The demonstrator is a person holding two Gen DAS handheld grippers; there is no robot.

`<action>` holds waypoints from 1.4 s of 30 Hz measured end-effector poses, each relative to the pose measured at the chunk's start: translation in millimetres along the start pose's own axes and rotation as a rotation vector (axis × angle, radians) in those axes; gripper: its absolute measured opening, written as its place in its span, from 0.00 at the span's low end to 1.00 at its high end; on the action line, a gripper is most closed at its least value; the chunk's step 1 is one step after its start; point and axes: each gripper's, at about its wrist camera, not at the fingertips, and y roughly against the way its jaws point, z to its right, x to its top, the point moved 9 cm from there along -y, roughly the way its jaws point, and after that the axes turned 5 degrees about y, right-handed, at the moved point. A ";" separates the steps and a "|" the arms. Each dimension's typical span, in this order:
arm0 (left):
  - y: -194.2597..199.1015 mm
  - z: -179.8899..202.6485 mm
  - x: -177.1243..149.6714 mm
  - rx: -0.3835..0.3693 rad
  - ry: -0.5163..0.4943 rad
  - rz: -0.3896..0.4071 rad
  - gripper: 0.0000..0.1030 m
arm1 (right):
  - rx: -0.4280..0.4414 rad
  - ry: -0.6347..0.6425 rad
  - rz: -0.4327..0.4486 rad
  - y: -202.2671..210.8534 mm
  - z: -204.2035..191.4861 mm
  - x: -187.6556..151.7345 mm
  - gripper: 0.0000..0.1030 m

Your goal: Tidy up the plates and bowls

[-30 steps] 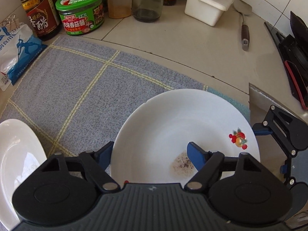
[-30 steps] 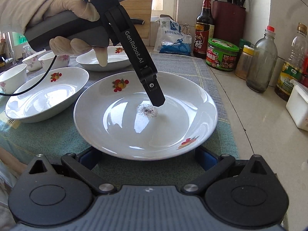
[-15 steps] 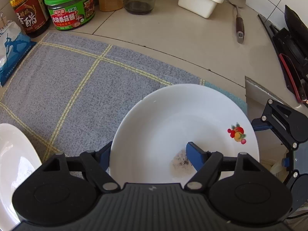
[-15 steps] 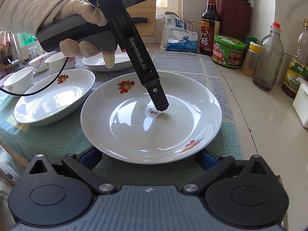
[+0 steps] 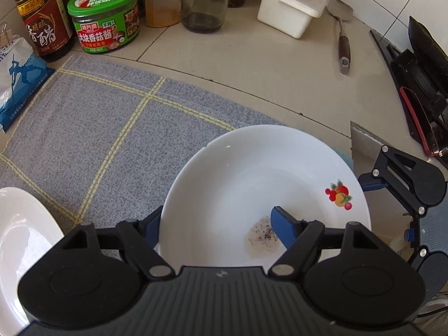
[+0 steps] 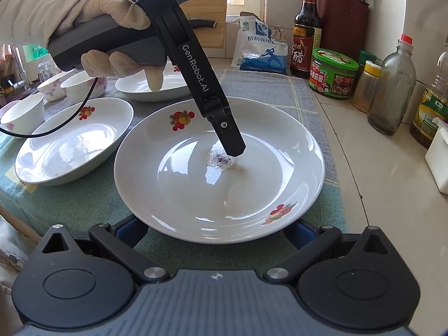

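Observation:
A white plate with fruit prints (image 6: 252, 184) lies on the grey cloth; it also fills the left wrist view (image 5: 252, 184) and has a dirty speck patch in its middle. My left gripper (image 5: 215, 224) straddles the plate's near rim, one finger (image 5: 282, 224) inside on the patch, the other under the rim; in the right wrist view that finger (image 6: 229, 137) touches the plate's middle. My right gripper (image 6: 215, 232) is open, its fingers low at both sides of the plate's near edge. A second plate (image 6: 72, 142) lies to the left.
A third plate (image 6: 156, 84) and small bowls (image 6: 25, 112) stand at the back left. A vinegar bottle (image 6: 305, 28), green jar (image 6: 333, 72), salt bag (image 6: 260, 47) and other bottles line the counter. A white box (image 5: 291, 8), spatula (image 5: 343, 44) and stove (image 5: 420, 78) lie beyond.
The left gripper has shifted a little over the plate, still astride its rim. The right gripper has moved slightly closer to the plate's near edge.

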 end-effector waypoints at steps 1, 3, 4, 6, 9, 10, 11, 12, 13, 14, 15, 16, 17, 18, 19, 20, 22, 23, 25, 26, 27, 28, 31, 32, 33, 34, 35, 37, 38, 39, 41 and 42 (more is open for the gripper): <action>1.3 -1.8 2.7 0.002 0.001 0.008 0.76 | -0.001 0.001 0.005 -0.7 2.1 2.6 1.00; 4.0 -6.6 9.0 0.005 0.005 0.024 0.76 | -0.009 0.007 0.014 -2.4 5.0 7.7 1.00; 5.1 -9.5 12.9 0.005 0.009 0.031 0.76 | -0.014 0.012 0.018 -3.8 7.5 11.0 1.00; 6.4 -15.0 19.9 0.005 0.011 0.043 0.76 | -0.021 0.016 0.024 -6.7 10.7 15.4 1.00; 6.0 -23.6 31.7 0.010 0.009 0.058 0.76 | -0.029 0.022 0.030 -13.7 19.3 22.1 1.00; 5.3 -26.6 35.9 0.010 0.010 0.063 0.76 | -0.031 0.024 0.031 -16.3 22.7 24.4 1.00; 4.3 -29.3 39.4 0.010 0.011 0.067 0.76 | -0.034 0.025 0.032 -19.1 26.6 26.7 1.00; 3.5 -31.2 42.4 0.011 0.011 0.071 0.76 | -0.034 0.024 0.032 -21.2 29.2 28.1 1.00; 2.7 -33.9 46.0 0.012 0.012 0.075 0.76 | -0.035 0.023 0.032 -23.9 32.6 29.8 1.00; 1.3 -35.7 49.3 0.014 0.010 0.080 0.76 | -0.038 0.022 0.030 -27.1 36.1 31.8 1.00; 0.5 -37.6 52.2 0.017 0.007 0.083 0.76 | -0.040 0.023 0.031 -28.8 38.3 33.1 1.00; -0.5 -39.4 54.7 0.019 0.008 0.086 0.76 | -0.042 0.024 0.032 -31.2 41.4 34.9 1.00; -1.8 -41.6 58.5 0.019 0.012 0.092 0.76 | -0.044 0.024 0.030 -33.9 44.5 36.4 1.00; -3.0 -43.2 61.2 0.018 0.013 0.095 0.76 | -0.046 0.024 0.028 -36.6 47.4 37.7 1.00; -4.8 -45.4 64.1 0.018 0.015 0.099 0.76 | -0.048 0.023 0.028 -38.8 49.6 38.5 1.00; -6.9 -47.4 66.6 0.016 0.020 0.100 0.76 | -0.049 0.022 0.027 -41.1 52.4 39.3 1.00; -11.1 -51.0 70.7 0.014 0.029 0.100 0.76 | -0.048 0.019 0.025 -45.0 56.3 40.5 1.00; -12.8 -52.4 71.9 0.015 0.032 0.101 0.76 | -0.049 0.018 0.026 -46.5 57.7 40.9 1.00; -15.5 -54.6 74.5 0.016 0.034 0.105 0.76 | -0.050 0.016 0.023 -49.6 60.8 41.5 1.00; -16.5 -55.5 75.8 0.017 0.035 0.107 0.76 | -0.051 0.017 0.022 -51.2 62.1 41.8 1.00; -17.2 -56.4 77.0 0.017 0.039 0.110 0.76 | -0.054 0.018 0.020 -52.5 62.9 42.1 1.00; -17.9 -57.4 78.1 0.018 0.042 0.111 0.76 | -0.056 0.019 0.019 -53.2 63.3 42.3 1.00; -20.7 -60.4 79.9 0.016 0.046 0.113 0.76 | -0.051 0.008 0.022 -54.4 65.0 42.1 1.00; -21.6 -61.0 80.1 0.016 0.049 0.113 0.76 | -0.050 0.004 0.023 -54.8 65.6 41.9 1.00; -22.5 -61.7 80.4 0.015 0.050 0.113 0.76 | -0.051 0.003 0.023 -55.1 65.8 41.6 1.00; -23.6 -62.3 80.5 0.016 0.051 0.111 0.76 | -0.052 0.001 0.021 -55.6 66.0 41.3 1.00; -25.1 -62.7 80.6 0.017 0.052 0.111 0.76 | -0.053 -0.001 0.020 -56.1 66.6 40.7 1.00; -27.1 -63.1 80.9 0.015 0.052 0.110 0.76 | -0.055 -0.004 0.015 -57.6 67.0 39.2 1.00; -27.6 -62.8 81.9 0.013 0.053 0.110 0.76 | -0.060 0.001 0.013 -58.2 67.1 38.7 1.00; -27.9 -62.9 82.0 0.011 0.052 0.109 0.76 | -0.064 0.004 0.013 -58.0 66.7 38.4 1.00; -28.7 -63.8 81.7 0.010 0.052 0.109 0.76 | -0.061 0.001 0.015 -57.7 67.2 38.7 1.00; -28.6 -64.0 81.7 0.011 0.054 0.109 0.76 | -0.061 0.000 0.016 -57.5 67.2 38.8 1.00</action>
